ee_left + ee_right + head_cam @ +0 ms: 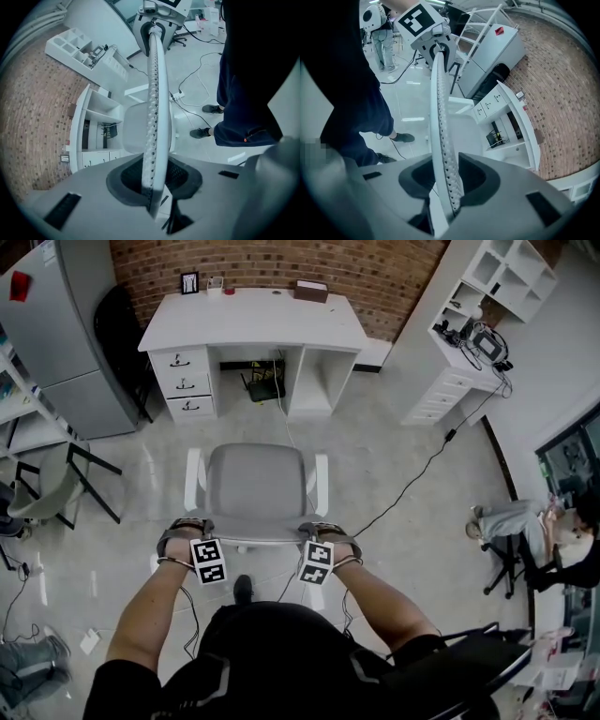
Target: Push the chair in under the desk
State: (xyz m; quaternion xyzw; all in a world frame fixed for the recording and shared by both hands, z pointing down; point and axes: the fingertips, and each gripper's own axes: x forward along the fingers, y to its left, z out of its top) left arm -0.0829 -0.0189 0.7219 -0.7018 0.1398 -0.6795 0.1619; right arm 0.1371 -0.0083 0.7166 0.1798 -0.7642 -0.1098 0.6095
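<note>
A swivel chair with a grey seat and white armrests stands on the pale floor, facing the white desk at the brick wall. There is a gap of floor between chair and desk. Both grippers sit on the top edge of the chair's backrest. My left gripper grips it near the left end, my right gripper near the right end. In the left gripper view the thin white backrest edge runs between the jaws of the left gripper. In the right gripper view the backrest edge lies clamped in the right gripper.
The desk has drawers at its left and an open kneehole with a router inside. A grey cabinet and a black chair stand at the left, white shelving at the right. A cable crosses the floor. A seated person is far right.
</note>
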